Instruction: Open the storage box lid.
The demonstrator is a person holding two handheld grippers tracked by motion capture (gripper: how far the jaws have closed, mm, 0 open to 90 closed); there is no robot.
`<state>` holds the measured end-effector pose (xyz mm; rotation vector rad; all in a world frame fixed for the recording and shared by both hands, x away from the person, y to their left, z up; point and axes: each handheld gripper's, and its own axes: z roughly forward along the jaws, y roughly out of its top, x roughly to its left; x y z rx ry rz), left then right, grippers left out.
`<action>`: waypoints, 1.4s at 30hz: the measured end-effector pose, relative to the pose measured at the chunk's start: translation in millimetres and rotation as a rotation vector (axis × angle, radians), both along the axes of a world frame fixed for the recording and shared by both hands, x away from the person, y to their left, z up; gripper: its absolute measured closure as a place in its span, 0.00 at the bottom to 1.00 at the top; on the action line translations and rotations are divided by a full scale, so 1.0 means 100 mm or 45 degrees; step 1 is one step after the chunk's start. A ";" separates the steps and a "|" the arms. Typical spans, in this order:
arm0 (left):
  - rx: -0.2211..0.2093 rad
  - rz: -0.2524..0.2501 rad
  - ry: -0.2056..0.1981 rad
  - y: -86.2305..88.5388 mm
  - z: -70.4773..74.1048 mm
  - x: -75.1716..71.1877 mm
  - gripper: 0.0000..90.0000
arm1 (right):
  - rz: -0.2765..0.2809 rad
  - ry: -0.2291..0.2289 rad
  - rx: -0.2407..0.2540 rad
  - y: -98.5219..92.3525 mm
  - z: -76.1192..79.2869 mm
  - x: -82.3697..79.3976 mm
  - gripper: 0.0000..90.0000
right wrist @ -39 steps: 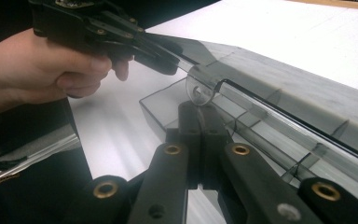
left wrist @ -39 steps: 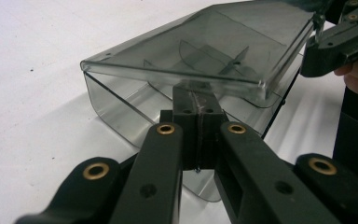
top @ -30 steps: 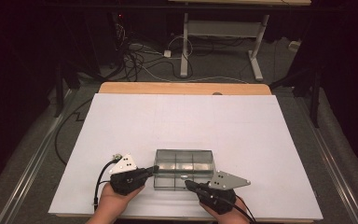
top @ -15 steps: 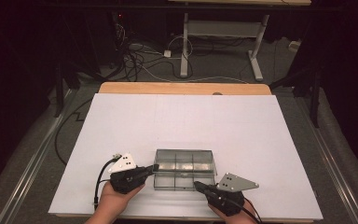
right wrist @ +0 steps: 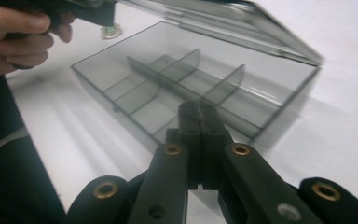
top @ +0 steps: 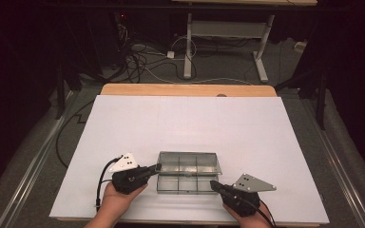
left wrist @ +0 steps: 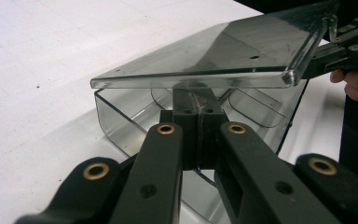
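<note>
a clear plastic compartment box (top: 188, 171) sits on the white table (top: 190, 118) near its front edge, between the two hands. its hinged lid (left wrist: 223, 56) is raised partway, tilted up over the tray, and thin dividers split the inside into small cells that look empty.

the left gripper (top: 158, 167) has its jaws pressed together with nothing between them, the tip at the box's left end just under the edge of the lifted lid; whether it touches the lid cannot be told. the left hand (top: 116, 202) holds it from the bottom edge of the high view.

the right gripper (top: 213, 183) also has its jaws closed flat on each other, empty, its tip just beside the front right corner of the box.
</note>
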<state>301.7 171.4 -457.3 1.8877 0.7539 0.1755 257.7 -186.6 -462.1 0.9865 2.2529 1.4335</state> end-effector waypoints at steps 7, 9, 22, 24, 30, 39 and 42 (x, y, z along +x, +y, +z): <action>0.018 0.003 0.013 -0.01 -0.01 0.01 0.97 | -0.093 -0.018 0.022 -0.21 0.03 0.09 1.00; 0.016 0.006 0.014 -0.01 -0.01 0.00 0.97 | -0.116 -0.027 0.021 -0.25 0.04 0.12 1.00; 0.024 0.038 0.013 -0.02 -0.02 0.04 0.97 | -0.191 -0.068 0.005 -0.39 0.06 0.38 1.00; 0.021 0.035 0.019 -0.02 -0.02 0.05 0.97 | -0.201 -0.067 0.005 -0.39 0.05 0.41 1.00; 0.032 0.029 0.011 0.00 -0.02 0.09 0.97 | -0.231 -0.085 -0.007 -0.35 0.03 0.49 1.00; 0.048 0.012 -0.001 -0.05 0.02 0.14 0.97 | -0.227 -0.131 0.000 -0.28 0.10 0.67 1.00; 0.034 0.017 -0.003 -0.08 0.04 0.17 0.97 | -0.233 -0.141 0.010 -0.27 0.16 0.75 1.00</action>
